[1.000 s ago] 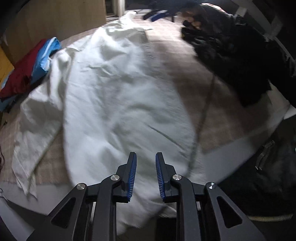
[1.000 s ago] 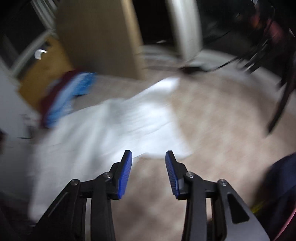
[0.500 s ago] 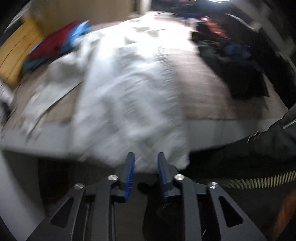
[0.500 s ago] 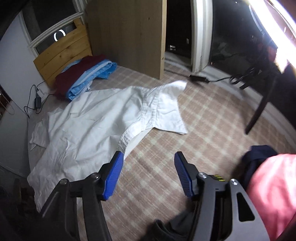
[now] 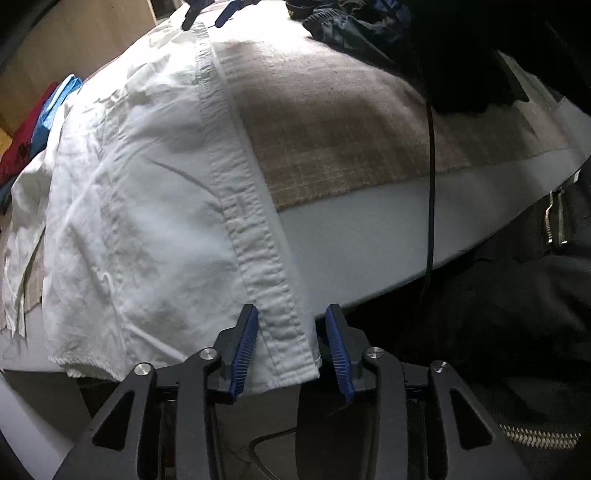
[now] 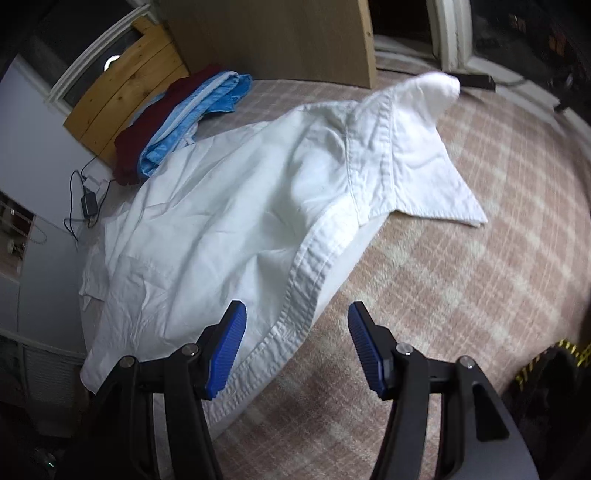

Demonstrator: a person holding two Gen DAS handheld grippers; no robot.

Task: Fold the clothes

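A white shirt [image 5: 140, 206] lies spread over a bed with a beige checked blanket [image 5: 351, 122]. Its stitched front band runs down to the hem, which hangs over the bed's near edge. My left gripper [image 5: 291, 347] is open, and the band's bottom corner sits between its blue fingers [image 5: 243, 350]. In the right wrist view the same white shirt [image 6: 229, 206] shows its collar end, with one flap lying out on the blanket [image 6: 461, 280]. My right gripper [image 6: 295, 343] is open wide just above the shirt's front edge, holding nothing.
Folded maroon and blue clothes [image 6: 184, 114] are stacked by a wooden headboard [image 6: 122, 96] at the far side. Dark clothes [image 5: 388, 33] are piled at the bed's right. A black cable [image 5: 430, 166] crosses the blanket. A charger with cord [image 6: 88, 203] lies at the bed's left edge.
My left gripper has dropped to the bed's near edge and opened around the shirt's bottom band. My right gripper has moved closer to the shirt's front edge and opened wider.
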